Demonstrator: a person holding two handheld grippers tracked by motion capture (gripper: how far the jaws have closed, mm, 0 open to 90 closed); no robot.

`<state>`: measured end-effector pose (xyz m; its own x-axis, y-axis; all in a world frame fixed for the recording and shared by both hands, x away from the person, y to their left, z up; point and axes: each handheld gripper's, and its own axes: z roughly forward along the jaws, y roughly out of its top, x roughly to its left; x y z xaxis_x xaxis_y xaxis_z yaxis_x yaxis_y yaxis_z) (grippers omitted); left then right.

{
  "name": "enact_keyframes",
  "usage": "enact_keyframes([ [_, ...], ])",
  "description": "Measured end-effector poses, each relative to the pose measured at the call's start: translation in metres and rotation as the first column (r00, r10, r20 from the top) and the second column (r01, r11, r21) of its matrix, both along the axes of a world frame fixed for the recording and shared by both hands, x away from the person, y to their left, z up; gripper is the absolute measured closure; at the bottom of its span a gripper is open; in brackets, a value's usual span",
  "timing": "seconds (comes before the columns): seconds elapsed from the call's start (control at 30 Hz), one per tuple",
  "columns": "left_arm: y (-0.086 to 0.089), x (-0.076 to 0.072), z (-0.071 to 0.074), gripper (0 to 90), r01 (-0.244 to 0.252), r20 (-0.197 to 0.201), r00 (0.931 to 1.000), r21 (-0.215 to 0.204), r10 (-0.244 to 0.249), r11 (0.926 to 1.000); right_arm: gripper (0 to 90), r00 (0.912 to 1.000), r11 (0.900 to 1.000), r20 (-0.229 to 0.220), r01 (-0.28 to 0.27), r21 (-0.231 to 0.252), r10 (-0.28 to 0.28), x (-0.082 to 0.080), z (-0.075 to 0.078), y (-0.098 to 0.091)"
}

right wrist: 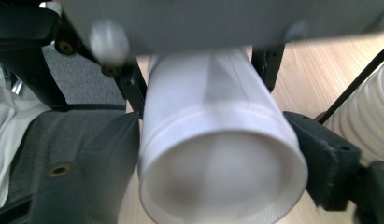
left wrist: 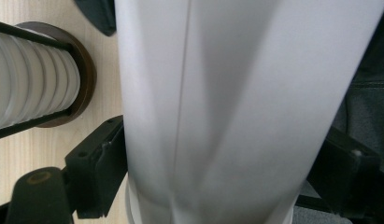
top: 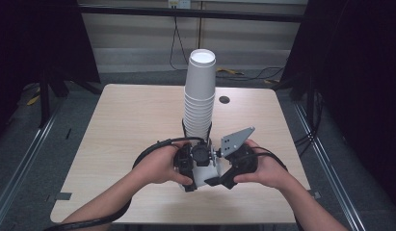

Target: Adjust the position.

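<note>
A white paper cup (top: 204,174) lies on its side between my two grippers, just above the table's near edge. In the left gripper view the cup's wall (left wrist: 227,93) runs up between the black jaws, and my left gripper (left wrist: 222,172) is shut on it. In the right gripper view the cup's wide round end (right wrist: 217,182) faces the camera, with a seam ringing its wall as if two cups are nested. My right gripper (right wrist: 217,158) is shut on that end. From above, the left gripper (top: 191,166) and the right gripper (top: 219,178) meet at the cup.
A tall stack of white cups (top: 200,91) stands in a black wire holder (left wrist: 82,70) at the middle of the wooden table (top: 123,125), just beyond the hands. A small dark hole (top: 224,99) sits at the back right. Cables lie on the floor behind.
</note>
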<state>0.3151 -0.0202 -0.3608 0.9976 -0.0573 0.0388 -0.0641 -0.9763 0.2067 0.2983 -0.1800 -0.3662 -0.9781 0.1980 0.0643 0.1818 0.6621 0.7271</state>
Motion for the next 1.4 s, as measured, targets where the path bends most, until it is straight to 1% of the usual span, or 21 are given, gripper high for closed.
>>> enact_keyframes([
  [0.03,0.000,0.000,0.000,15.2,0.003,-0.015,0.9999,0.005,-0.003,1.0000,19.0,1.0000,1.0000,0.001,0.004,0.003,-0.004,0.000,0.001,0.000],
  [0.07,0.000,0.000,0.000,15.1,0.003,-0.015,0.9999,0.005,-0.003,1.0000,19.2,1.0000,1.0000,0.004,0.000,0.001,0.000,0.000,0.001,0.000],
  [0.13,0.000,-0.001,0.000,15.2,-0.020,-0.017,0.9997,0.001,0.020,0.9998,23.5,1.0000,1.0000,0.006,-0.002,-0.004,0.002,0.001,0.001,0.001],
  [0.2,0.000,0.000,0.000,15.2,0.005,-0.009,0.9999,0.007,-0.005,1.0000,24.0,1.0000,1.0000,0.007,-0.003,-0.001,0.003,0.000,0.000,0.001],
  [0.27,0.000,-0.002,0.001,15.4,-0.010,-0.001,0.9999,-0.003,0.010,0.9999,24.6,1.0000,1.0000,0.006,0.002,-0.009,-0.002,-0.001,0.000,0.001],
  [0.33,0.001,-0.001,0.001,15.5,0.007,0.000,1.0000,-0.004,-0.007,1.0000,25.2,0.9999,0.9999,0.005,0.010,-0.010,-0.010,-0.001,0.001,0.001],
  [0.37,0.001,0.001,0.001,15.2,0.026,0.007,0.9996,-0.015,-0.026,0.9996,25.3,0.9999,0.9998,0.003,0.012,-0.013,-0.012,-0.002,0.002,0.001],
  [0.43,0.004,-0.001,0.001,14.5,-0.016,-0.003,0.9999,-0.037,0.016,0.9992,25.4,0.9999,0.9998,0.006,0.015,-0.013,-0.015,-0.001,0.002,-0.001],
  [0.47,0.005,-0.001,0.001,14.2,-0.016,0.002,0.9999,-0.056,0.016,0.9983,25.4,0.9999,0.9998,0.010,0.014,-0.014,-0.014,0.000,0.003,-0.002],
  [0.5,0.006,0.002,0.003,14.0,0.014,0.009,0.9999,-0.054,-0.014,0.9985,25.3,0.9998,0.9998,0.009,0.019,-0.006,-0.019,0.000,0.003,-0.003],
  [0.53,0.007,0.000,0.002,13.8,-0.008,0.013,0.9999,-0.078,0.009,0.9969,25.3,0.9997,0.9997,0.004,0.022,-0.006,-0.022,0.000,0.003,-0.004],
  [0.6,0.008,0.002,0.003,13.3,-0.009,0.007,0.9999,-0.077,0.009,0.9970,25.4,0.9993,0.9994,0.005,0.036,0.000,-0.036,0.001,0.004,-0.005],
  [0.7,0.008,0.001,0.004,13.3,-0.007,0.004,1.0000,-0.077,0.008,0.9970,25.4,0.9995,0.9995,-0.003,0.033,-0.002,-0.033,0.002,0.004,-0.005],
  [0.83,0.008,0.001,0.003,13.3,-0.011,0.013,0.9998,-0.092,0.012,0.9957,25.5,0.9991,0.9992,-0.019,0.039,-0.006,-0.039,0.003,0.002,-0.006],
  [0.9,0.008,0.001,0.003,13.3,-0.013,0.003,0.9999,-0.099,0.014,0.9950,25.5,0.9988,0.9991,-0.027,0.042,-0.003,-0.042,0.003,0.002,-0.007],
  [0.93,0.009,0.001,0.003,13.2,-0.018,0.014,0.9997,-0.111,0.020,0.9936,25.5,0.9987,0.9990,-0.027,0.044,-0.005,-0.044,0.003,0.003,-0.008],
  [1.03,0.009,0.001,0.005,13.0,-0.032,0.014,0.9993,-0.133,0.035,0.9905,25.5,0.9985,0.9986,-0.019,0.052,-0.003,-0.052,0.003,0.003,-0.008],
  [1.1,0.009,0.002,0.007,14.3,-0.039,-0.012,0.9992,-0.164,0.038,0.9856,25.5,0.9982,0.9985,-0.028,0.054,-0.011,-0.054,0.003,0.002,-0.007],
  [1.17,0.009,0.002,0.010,16.7,-0.047,-0.032,0.9986,-0.184,0.042,0.9818,25.4,0.9989,0.9988,-0.019,0.042,-0.027,-0.042,0.003,-0.001,-0.005],
  [1.33,0.010,0.002,0.014,17.9,-0.048,-0.021,0.9988,-0.172,0.045,0.9839,25.3,0.9989,0.9986,-0.018,0.043,-0.030,-0.043,0.004,-0.004,-0.006],
  [1.4,0.013,0.002,0.016,17.4,-0.049,-0.023,0.9987,-0.182,0.046,0.9820,25.3,0.9988,0.9982,-0.007,0.048,-0.034,-0.049,0.005,-0.003,-0.009],
])
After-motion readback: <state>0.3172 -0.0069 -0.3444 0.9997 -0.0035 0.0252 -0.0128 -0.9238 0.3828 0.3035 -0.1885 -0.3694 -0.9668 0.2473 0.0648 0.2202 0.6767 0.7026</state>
